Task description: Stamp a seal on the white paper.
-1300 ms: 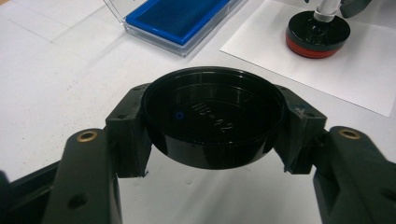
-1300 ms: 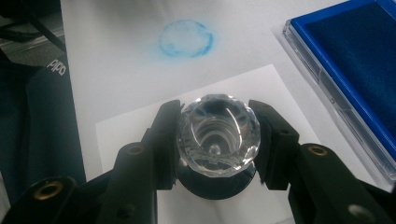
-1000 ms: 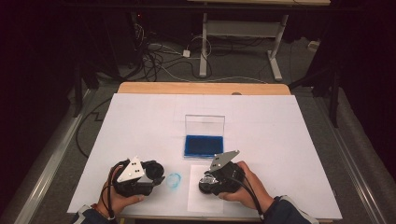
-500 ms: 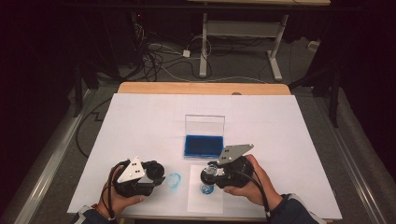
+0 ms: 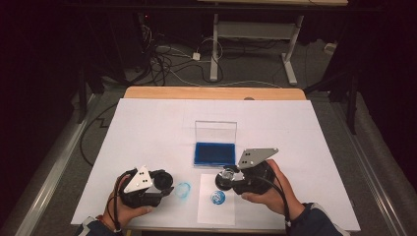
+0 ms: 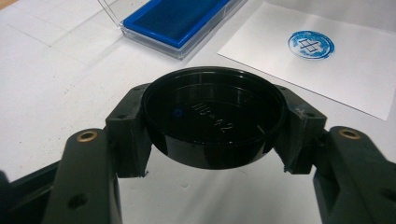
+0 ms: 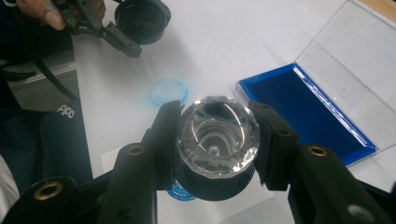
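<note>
My right gripper [image 5: 227, 178] clamps the crystal-handled stamp [image 7: 218, 135] above the paper slip [image 5: 216, 210] near the tabletop's front edge, its axis upright, handle up | my left gripper [image 6: 212, 123] clamps the black stamp cap [image 6: 214, 114], hollow side up, near the front-left corner.

The black round cap [image 6: 215, 116] is showing faint raised characters, too dim to read surely. The blue stamped mark [image 6: 311, 45] is bearing a cross-like sign.
</note>
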